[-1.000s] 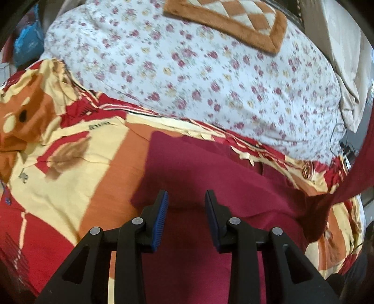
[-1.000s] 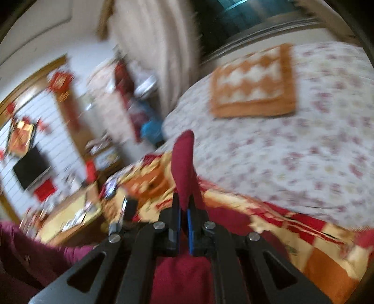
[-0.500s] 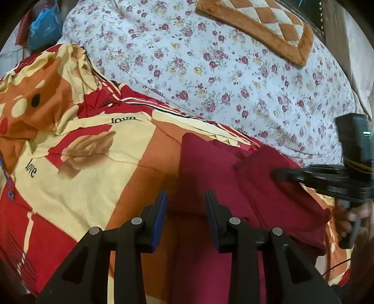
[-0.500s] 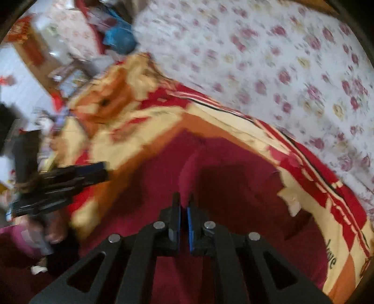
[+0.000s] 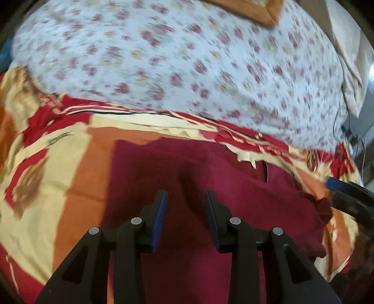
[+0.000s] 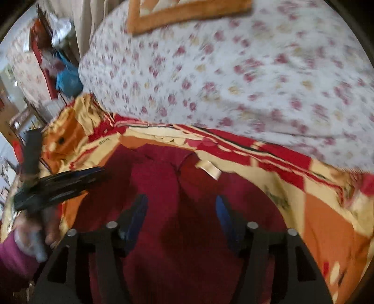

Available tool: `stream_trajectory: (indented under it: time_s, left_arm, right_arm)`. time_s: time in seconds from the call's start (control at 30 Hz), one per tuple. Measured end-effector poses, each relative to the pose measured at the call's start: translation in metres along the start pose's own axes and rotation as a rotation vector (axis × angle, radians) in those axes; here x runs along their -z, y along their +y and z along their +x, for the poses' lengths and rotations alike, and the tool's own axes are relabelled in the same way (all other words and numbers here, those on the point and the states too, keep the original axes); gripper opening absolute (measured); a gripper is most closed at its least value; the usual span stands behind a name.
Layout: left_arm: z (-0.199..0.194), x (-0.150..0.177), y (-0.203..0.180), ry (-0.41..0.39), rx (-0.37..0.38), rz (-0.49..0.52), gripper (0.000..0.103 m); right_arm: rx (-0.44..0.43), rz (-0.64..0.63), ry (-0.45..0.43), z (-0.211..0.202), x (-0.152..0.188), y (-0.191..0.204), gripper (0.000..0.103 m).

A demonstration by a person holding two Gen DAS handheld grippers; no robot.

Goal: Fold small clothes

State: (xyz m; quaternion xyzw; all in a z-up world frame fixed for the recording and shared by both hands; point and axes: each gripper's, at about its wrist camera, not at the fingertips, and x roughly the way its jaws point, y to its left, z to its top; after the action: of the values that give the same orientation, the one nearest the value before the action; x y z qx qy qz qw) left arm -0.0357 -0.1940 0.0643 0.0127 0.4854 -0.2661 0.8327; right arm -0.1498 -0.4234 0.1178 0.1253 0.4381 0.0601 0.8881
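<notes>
A dark red garment (image 5: 210,182) lies folded on a red, yellow and orange blanket (image 5: 77,177). My left gripper (image 5: 185,195) hovers just over its middle, jaws a little apart and nothing between the blue pads. My right gripper (image 6: 181,203) is low over the same garment (image 6: 159,177), which has a pale label (image 6: 209,169) at its neck. Its jaws are opening wide, with no cloth pinched between them. The right gripper (image 5: 333,190) also shows at the right edge of the left wrist view. The left gripper (image 6: 93,174) shows at the left of the right wrist view, held by a hand (image 6: 35,236).
A white floral quilt (image 5: 187,58) covers the bed beyond the blanket. An orange chequered cushion (image 6: 187,9) lies at the far end. A beige cloth (image 5: 350,70) and cables (image 5: 350,138) are at the right. A blue bag (image 6: 67,79) and furniture stand left of the bed.
My right gripper came down from high above with the red cloth, laid it over the garment and let go, jaws going from shut to wide. The left gripper shifted sideways and lower.
</notes>
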Motion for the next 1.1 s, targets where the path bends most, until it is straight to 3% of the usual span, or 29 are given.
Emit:
stream_trajectory:
  time_s: [0.2, 0.27, 0.3, 0.5, 0.57, 0.77, 0.83, 0.87, 0.9, 1.0, 1.1]
  left_arm:
    - [0.05, -0.003, -0.037, 0.138, -0.085, 0.096, 0.022]
    - [0.051, -0.005, -0.043, 0.111, -0.121, 0.104, 0.004]
    - [0.047, -0.007, -0.044, 0.104, -0.117, 0.098, 0.0]
    - [-0.035, -0.018, -0.014, -0.128, 0.021, -0.088, 0.0]
    - [-0.039, -0.008, 0.004, -0.114, -0.003, -0.145, 0.0]
    - [-0.016, 0.02, 0.031, -0.019, -0.006, -0.209, 0.0]
    - [-0.015, 0.026, 0.031, -0.019, -0.008, -0.208, 0.0]
    - [-0.017, 0.027, 0.03, -0.018, -0.001, -0.202, 0.0]
    - [-0.018, 0.028, 0.029, -0.02, 0.007, -0.196, 0.0]
    - [-0.014, 0.032, 0.024, -0.009, 0.026, -0.172, 0.0]
    - [-0.003, 0.036, 0.019, 0.014, -0.006, -0.16, 0.0]
  right_arm:
    - [0.0, 0.153, -0.06, -0.06, 0.057, -0.042, 0.067]
    - [0.038, 0.177, -0.064, -0.069, 0.07, -0.054, 0.067]
    - [0.061, 0.196, -0.069, -0.073, 0.077, -0.062, 0.067]
    - [0.11, 0.341, -0.068, -0.07, 0.092, -0.102, 0.074]
    - [0.115, 0.398, -0.061, -0.061, 0.095, -0.113, 0.078]
    - [0.055, 0.484, 0.013, -0.003, 0.084, -0.12, 0.078]
    - [0.068, 0.522, 0.006, 0.006, 0.081, -0.125, 0.062]
    - [0.089, 0.513, 0.003, 0.007, 0.077, -0.126, 0.029]
    - [0.117, 0.476, -0.008, 0.005, 0.072, -0.123, 0.017]
    - [0.237, 0.364, -0.061, -0.007, 0.062, -0.112, 0.014]
    - [0.28, 0.385, -0.008, 0.009, 0.063, -0.123, 0.014]
